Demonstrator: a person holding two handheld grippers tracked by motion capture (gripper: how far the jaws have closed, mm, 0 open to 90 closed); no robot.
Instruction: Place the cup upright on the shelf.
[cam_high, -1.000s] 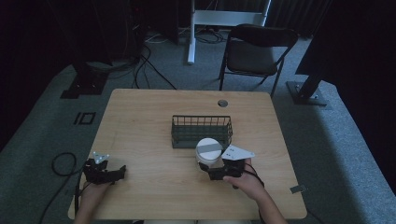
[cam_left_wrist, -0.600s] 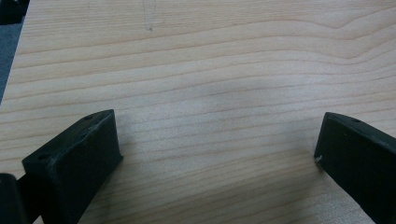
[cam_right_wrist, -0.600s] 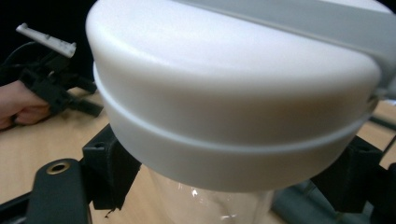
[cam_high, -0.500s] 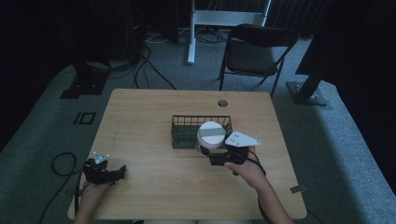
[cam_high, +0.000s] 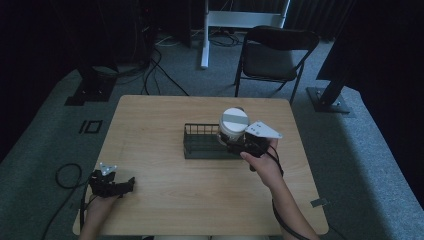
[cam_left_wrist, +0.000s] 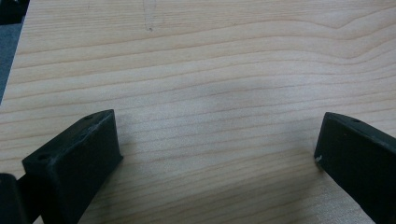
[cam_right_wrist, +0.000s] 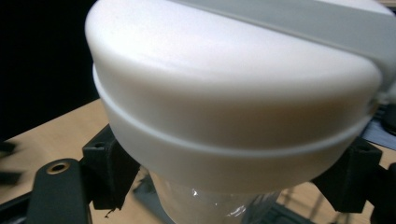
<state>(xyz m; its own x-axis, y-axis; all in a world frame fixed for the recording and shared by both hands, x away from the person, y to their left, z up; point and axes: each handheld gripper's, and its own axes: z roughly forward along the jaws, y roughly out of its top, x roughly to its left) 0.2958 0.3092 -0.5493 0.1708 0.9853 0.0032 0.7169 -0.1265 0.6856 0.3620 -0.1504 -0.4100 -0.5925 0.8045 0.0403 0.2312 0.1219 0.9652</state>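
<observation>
My R gripper (cam_high: 239, 145) clamps the white-lidded jar (cam_high: 233, 125), held above the wire basket's (cam_high: 200, 149) right end. L gripper (cam_high: 114, 183) rests wide apart, empty, at table's (cam_high: 165, 115) near-left corner.

A white-lidded jar (cam_high: 234, 123) with a grey stripe, dark wire basket (cam_high: 200, 142), pale wood-grain table (cam_high: 165, 125).

A white lidded jar (cam_right_wrist: 233, 102) sits clamped between the black tongs (cam_right_wrist: 229, 186), its clear body below. Desk (cam_right_wrist: 60, 130) lies beneath at left.
</observation>
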